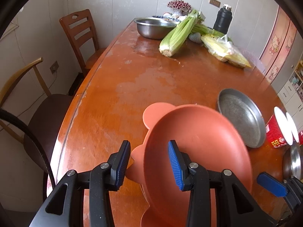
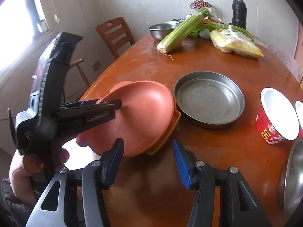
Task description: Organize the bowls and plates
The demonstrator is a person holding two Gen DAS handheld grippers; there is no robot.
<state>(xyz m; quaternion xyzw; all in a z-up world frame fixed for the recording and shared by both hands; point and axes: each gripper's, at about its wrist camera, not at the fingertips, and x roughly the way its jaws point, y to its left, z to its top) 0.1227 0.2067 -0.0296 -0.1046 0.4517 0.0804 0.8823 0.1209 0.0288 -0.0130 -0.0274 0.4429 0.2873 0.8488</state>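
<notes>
A salmon plate with round ears [image 1: 198, 141] [image 2: 144, 117] is tilted up above a yellow plate [image 2: 171, 128] lying on the wooden table [image 1: 117, 98]. My left gripper [image 1: 149, 162] [image 2: 118, 104] is shut on the salmon plate's near left rim. One finger is inside the dish, the other outside by an ear. My right gripper [image 2: 148, 160] is open over bare table just in front of the two plates, with nothing between its fingers. Only one blue pad of the right gripper [image 1: 270, 187] shows in the left wrist view. A hand [image 2: 19, 170] holds the left gripper.
A shallow steel pan [image 2: 208, 98] [image 1: 240, 117] sits right of the plates. A red paper bowl [image 2: 278, 115] and a steel bowl [image 2: 291, 179] are further right. Celery [image 2: 180, 32], bagged corn [image 2: 236, 43], a flask [image 2: 239, 11] and another steel bowl [image 1: 155, 27] are at the far end. Two chairs [image 1: 79, 32] stand to the left.
</notes>
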